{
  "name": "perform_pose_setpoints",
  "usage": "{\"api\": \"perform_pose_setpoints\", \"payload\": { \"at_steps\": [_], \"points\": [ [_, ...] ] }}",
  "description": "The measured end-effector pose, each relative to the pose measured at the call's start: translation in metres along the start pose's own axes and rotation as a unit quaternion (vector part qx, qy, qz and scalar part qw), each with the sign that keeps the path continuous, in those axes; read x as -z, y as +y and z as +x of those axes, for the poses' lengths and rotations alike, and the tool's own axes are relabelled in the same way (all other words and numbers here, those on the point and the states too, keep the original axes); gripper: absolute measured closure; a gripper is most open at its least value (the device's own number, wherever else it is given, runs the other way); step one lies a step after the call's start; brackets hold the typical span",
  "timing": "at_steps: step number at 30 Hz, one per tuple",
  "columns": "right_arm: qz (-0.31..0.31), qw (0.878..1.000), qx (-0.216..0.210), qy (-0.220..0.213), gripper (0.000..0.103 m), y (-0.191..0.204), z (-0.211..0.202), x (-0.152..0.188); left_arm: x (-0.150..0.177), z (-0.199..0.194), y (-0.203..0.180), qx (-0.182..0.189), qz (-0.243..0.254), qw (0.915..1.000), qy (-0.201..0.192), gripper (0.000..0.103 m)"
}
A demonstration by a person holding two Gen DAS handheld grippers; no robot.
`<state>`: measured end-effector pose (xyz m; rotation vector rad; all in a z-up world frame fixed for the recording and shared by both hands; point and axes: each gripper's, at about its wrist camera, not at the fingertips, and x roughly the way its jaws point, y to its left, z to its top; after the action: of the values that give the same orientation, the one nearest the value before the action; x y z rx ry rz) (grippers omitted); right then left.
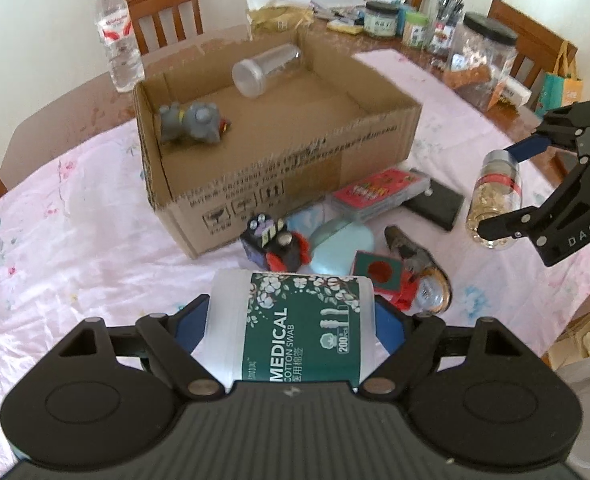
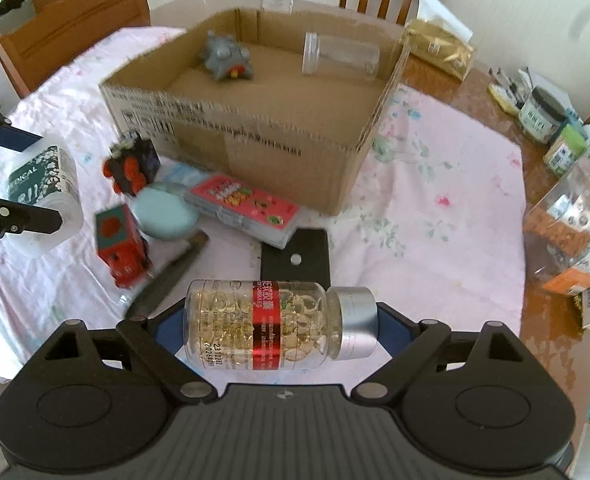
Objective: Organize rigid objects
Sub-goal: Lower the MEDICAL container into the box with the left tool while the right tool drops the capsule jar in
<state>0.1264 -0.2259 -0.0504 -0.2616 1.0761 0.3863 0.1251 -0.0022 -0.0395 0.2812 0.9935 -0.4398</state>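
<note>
With the left gripper (image 1: 291,320) fingers clamped on the cotton swab tub (image 1: 295,320) and the right gripper (image 2: 279,324) fingers gripping the capsule bottle (image 2: 279,324), both above the table, each load should clear the cardboard box (image 1: 295,160) rim and go down on bare floor away from the grey toy (image 1: 193,122) and clear jar (image 1: 265,68).

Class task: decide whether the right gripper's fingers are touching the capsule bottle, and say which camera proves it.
Touching. The right wrist view shows the right gripper with its blue pads pressed against both ends of the capsule bottle, which is lifted clear of the table.

Green floral swab tub (image 1: 291,328); pink tablecloth (image 1: 75,216)
</note>
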Motion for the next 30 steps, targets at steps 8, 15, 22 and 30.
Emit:
{"api": "perform_pose_setpoints", "payload": {
  "at_steps": [8, 15, 22, 30],
  "points": [
    [-0.018, 0.998, -0.006, -0.059, 0.008, -0.001, -0.029, -0.032, -0.045, -0.021, 0.009, -0.01, 0.001, 0.9977, -0.067, 0.02],
    [-0.03, 0.996, -0.004, -0.087, 0.008, -0.002, -0.032, -0.057, -0.094, 0.003, 0.031, -0.043, -0.026, 0.9935, -0.102, 0.02],
    [-0.029, 0.995, -0.001, -0.099, 0.008, -0.005, -0.03, -0.073, -0.103, 0.033, 0.046, -0.063, -0.071, 0.9895, -0.109, 0.009],
    [-0.032, 0.994, -0.002, -0.101, 0.008, -0.008, -0.022, -0.09, -0.08, 0.02, 0.046, -0.092, -0.085, 0.9835, -0.131, 0.004]
  ]
}}
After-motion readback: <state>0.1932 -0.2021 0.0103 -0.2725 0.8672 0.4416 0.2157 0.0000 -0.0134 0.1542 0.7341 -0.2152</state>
